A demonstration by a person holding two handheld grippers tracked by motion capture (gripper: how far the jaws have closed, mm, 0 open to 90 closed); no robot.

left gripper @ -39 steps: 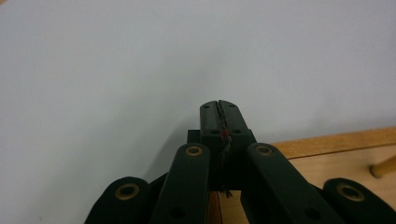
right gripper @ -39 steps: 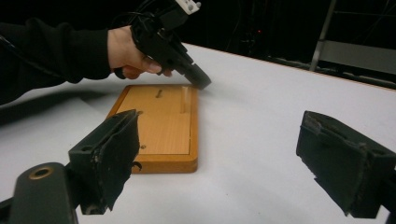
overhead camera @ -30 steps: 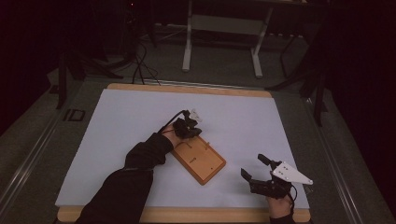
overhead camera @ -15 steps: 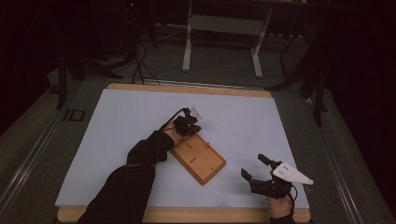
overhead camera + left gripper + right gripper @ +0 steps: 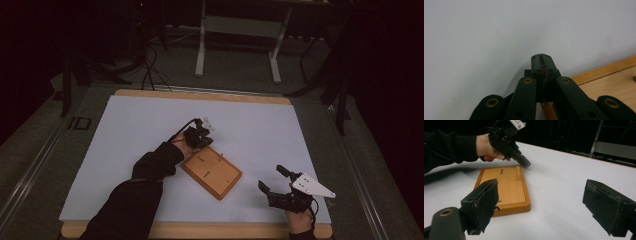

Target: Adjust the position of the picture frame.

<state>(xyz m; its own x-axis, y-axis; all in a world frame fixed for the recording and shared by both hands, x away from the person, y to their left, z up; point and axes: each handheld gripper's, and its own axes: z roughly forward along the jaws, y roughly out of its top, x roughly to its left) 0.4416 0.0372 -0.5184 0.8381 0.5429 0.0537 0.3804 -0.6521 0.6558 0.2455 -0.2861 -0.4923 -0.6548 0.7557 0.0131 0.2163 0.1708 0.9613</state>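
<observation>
Left gripper [image 5: 206,139] closed, maybe empty, beside board [image 5: 212,171]; right gripper [image 5: 276,180] wide.

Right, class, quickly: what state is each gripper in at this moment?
Left gripper: closed, jaws pressed together with something thin and reddish between them, beside the flat rectangular wooden board.
Right gripper: open, jaws wide apart, holding nothing.

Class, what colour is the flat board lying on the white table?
The board is light orange-brown wood with a darker raised rim; the right gripper view shows it best.
</observation>
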